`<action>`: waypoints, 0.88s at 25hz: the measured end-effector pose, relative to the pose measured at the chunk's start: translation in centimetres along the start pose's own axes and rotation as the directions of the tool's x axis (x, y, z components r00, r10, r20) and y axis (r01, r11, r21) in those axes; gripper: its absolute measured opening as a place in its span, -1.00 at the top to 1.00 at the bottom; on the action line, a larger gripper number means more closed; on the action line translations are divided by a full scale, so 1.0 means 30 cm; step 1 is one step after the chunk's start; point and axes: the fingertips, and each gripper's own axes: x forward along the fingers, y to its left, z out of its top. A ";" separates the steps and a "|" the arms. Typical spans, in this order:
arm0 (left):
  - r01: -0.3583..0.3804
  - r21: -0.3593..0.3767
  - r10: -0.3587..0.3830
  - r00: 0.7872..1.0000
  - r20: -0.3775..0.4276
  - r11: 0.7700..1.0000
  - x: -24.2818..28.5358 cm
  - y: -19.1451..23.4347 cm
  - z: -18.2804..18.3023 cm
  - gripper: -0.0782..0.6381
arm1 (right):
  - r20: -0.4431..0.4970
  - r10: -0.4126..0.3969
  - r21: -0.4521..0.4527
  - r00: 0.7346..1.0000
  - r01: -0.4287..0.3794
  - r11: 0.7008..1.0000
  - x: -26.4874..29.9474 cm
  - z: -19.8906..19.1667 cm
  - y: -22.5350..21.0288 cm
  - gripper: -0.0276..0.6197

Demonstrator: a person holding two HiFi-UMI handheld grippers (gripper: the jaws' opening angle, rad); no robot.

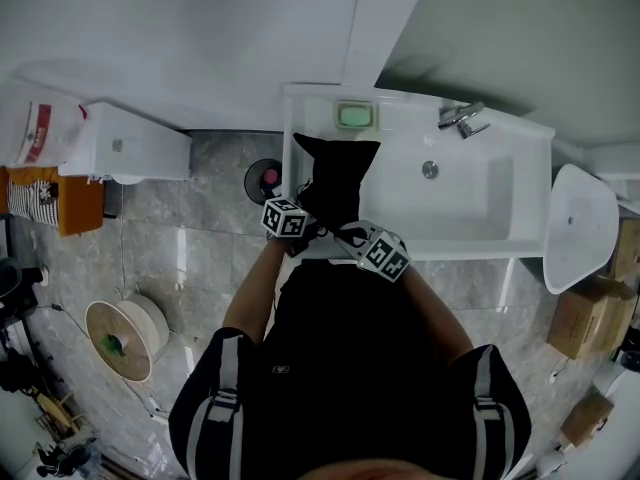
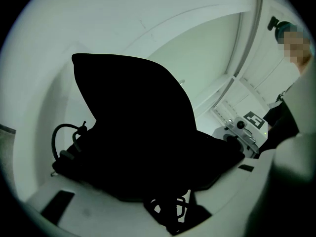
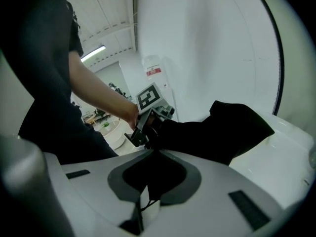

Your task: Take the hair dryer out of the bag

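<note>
**Both tools at bag, front-left corner of sink**

Black bag [image 1: 335, 173] sits on the sink [image 1: 470, 236] at its front-left corner, peak toward the back edge. Right tool [image 3: 147, 194] is pinched on bag fabric at the front rim. Left tool [image 1: 300, 223] is spread wide, bag between its jaws, pads bare. Hair dryer can't be told apart from the bag. Black cord loop [image 2: 64, 132] at the bag's side. Bare basin [image 1: 460, 193] right of the bag.

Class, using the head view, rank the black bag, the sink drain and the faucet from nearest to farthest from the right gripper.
1. black bag, pinched by the right gripper, at the sink left end.
2. drain, sink middle.
3. faucet, back rim, farther right.
</note>
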 end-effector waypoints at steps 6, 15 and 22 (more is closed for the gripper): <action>0.022 0.025 -0.023 0.999 0.043 0.999 -0.047 -0.044 0.020 0.21 | 0.043 0.089 -0.016 0.995 -0.088 0.996 0.001 0.031 0.074 0.51; 0.040 0.130 -0.052 0.995 0.083 0.991 -0.148 -0.123 0.076 0.21 | 0.151 0.196 0.045 0.969 -0.204 0.978 -0.074 0.110 0.156 0.26; 0.030 0.157 -0.051 0.990 0.131 0.987 -0.250 -0.139 0.094 0.21 | 0.190 0.201 0.077 0.961 -0.219 0.973 -0.117 0.128 0.172 0.25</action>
